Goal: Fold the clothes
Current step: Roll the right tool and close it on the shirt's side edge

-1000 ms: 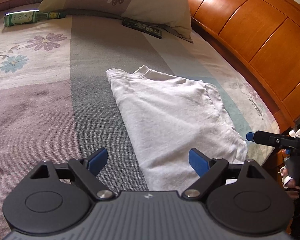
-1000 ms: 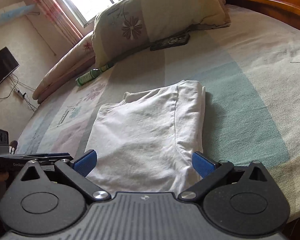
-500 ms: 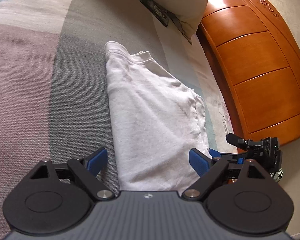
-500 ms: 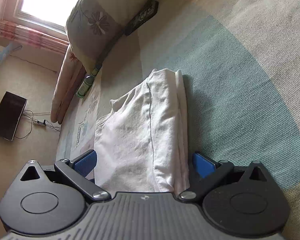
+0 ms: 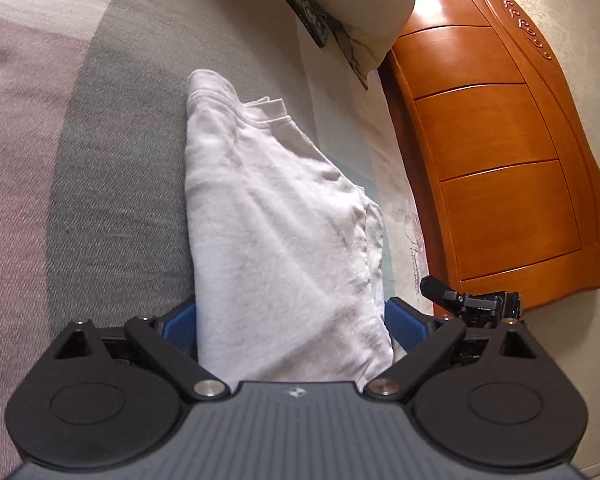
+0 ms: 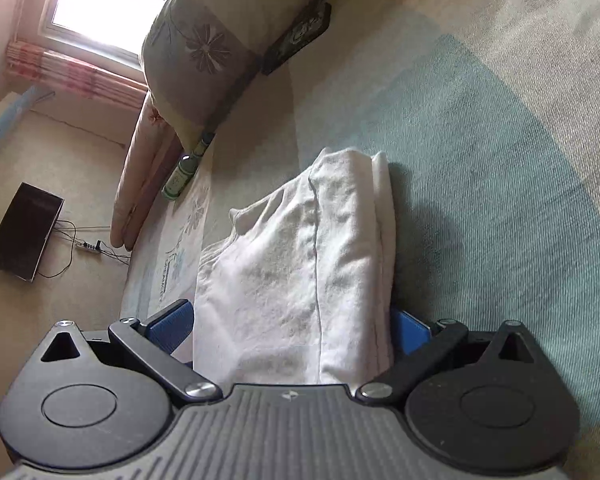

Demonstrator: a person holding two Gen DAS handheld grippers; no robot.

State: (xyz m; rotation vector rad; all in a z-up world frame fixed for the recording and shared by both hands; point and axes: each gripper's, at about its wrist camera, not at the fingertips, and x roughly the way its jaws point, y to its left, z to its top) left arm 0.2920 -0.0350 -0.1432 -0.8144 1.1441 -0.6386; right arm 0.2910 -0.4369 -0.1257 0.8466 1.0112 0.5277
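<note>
A white T-shirt, folded into a long strip, lies on the bed with its collar at the far end. My left gripper sits low at the shirt's near end. Its jaws are opening, and the near left corner of the shirt lies between the blue pads without being pinched. In the right wrist view, the same shirt fills the gap of my right gripper, which is wide open around the near right corner. The right gripper also shows just right of my left one.
The bedspread has grey, mauve and teal patches. Pillows lie at the head, with a dark flat case and a green bottle beside them. An orange wooden bed board runs along the right. A black box and cables lie on the floor.
Both grippers came down and forward to the shirt's near end while rolling. The cloth that lay ahead of the jaws now sits between both pairs of pads.
</note>
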